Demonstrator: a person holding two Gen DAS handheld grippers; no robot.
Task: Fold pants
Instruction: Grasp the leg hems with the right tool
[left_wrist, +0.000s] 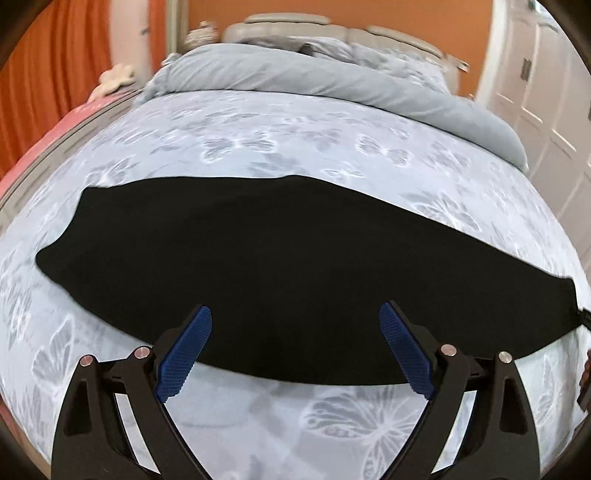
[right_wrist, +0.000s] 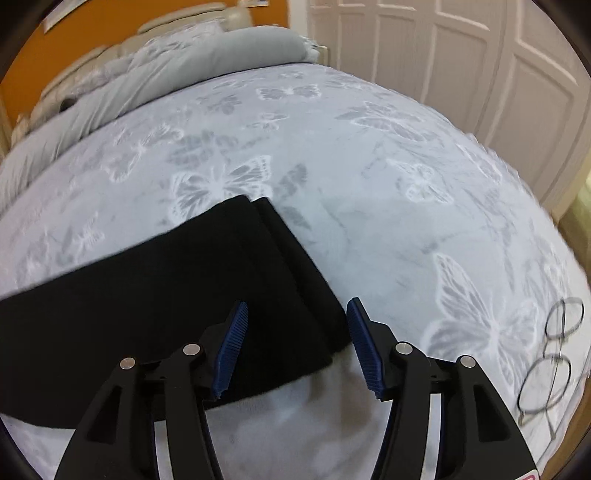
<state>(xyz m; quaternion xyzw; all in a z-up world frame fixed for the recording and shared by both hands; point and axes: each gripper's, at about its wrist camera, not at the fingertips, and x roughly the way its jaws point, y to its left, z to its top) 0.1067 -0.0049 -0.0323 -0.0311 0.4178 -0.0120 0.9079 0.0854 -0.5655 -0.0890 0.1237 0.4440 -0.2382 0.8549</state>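
Black pants (left_wrist: 280, 266) lie flat in a long strip across the butterfly-print bed cover (left_wrist: 295, 140). My left gripper (left_wrist: 295, 314) hovers over the strip's near edge, its blue pads (left_wrist: 188, 354) spread wide with nothing between them. In the right wrist view the pants' right end (right_wrist: 236, 266) shows two stacked layers, the upper edge a little short of the lower. My right gripper (right_wrist: 297, 308) stands open above that end's near corner; cloth is seen between its pads (right_wrist: 231, 350), which do not press on it.
A grey duvet (left_wrist: 332, 81) is bunched at the head of the bed below the padded headboard (left_wrist: 288, 22). Wire-rimmed glasses (right_wrist: 550, 354) lie on the cover near the bed's right edge. White panelled doors (right_wrist: 461, 66) stand to the right, orange curtains (left_wrist: 48, 81) to the left.
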